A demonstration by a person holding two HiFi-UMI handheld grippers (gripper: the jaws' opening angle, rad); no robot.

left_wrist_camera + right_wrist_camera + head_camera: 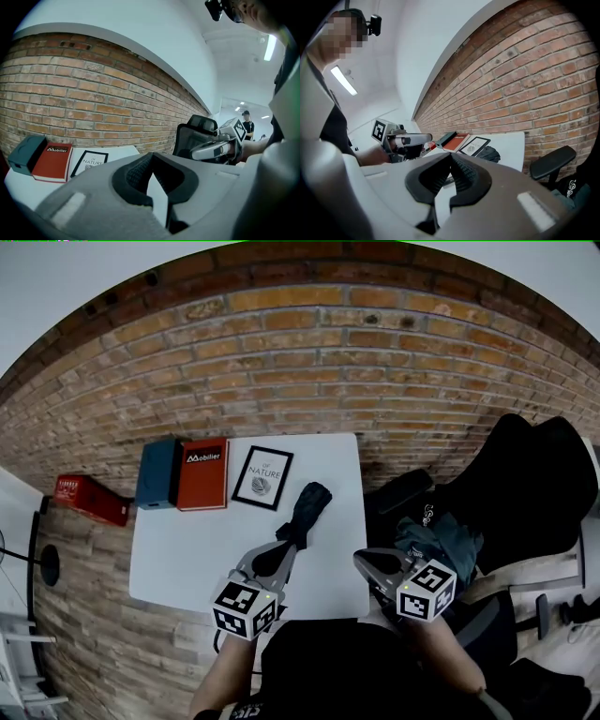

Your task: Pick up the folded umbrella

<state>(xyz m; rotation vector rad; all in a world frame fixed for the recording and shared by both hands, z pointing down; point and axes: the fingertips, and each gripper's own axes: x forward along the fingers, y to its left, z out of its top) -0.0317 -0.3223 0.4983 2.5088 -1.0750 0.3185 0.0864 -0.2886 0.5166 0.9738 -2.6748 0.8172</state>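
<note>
A red box (89, 498) is lying at the far left, off the white table (187, 559). Along the far edge of the table, by the brick wall (300, 362), a dark teal box (157, 472), a red book (203, 474) with the word "Mobilier" and a black-framed card (262, 477) with the word "NATURE" are lying side by side. Just to the right of the card, the folded umbrella (307, 510) is lying flat on the table. It is black, and its thinner end is pointing toward the person.

The left gripper (288, 547) is hovering over the near part of the table. Its jaws are pressed together and are holding nothing. In the head view its tip is meeting the near end of the umbrella, but I cannot tell if it is touching it. The right gripper (361, 562) is hanging at the table's right near corner, with its jaws also closed together and empty. A black office chair (534, 484) is standing at the right, with a dark teal fabric thing (441, 538) lying on it.
</note>
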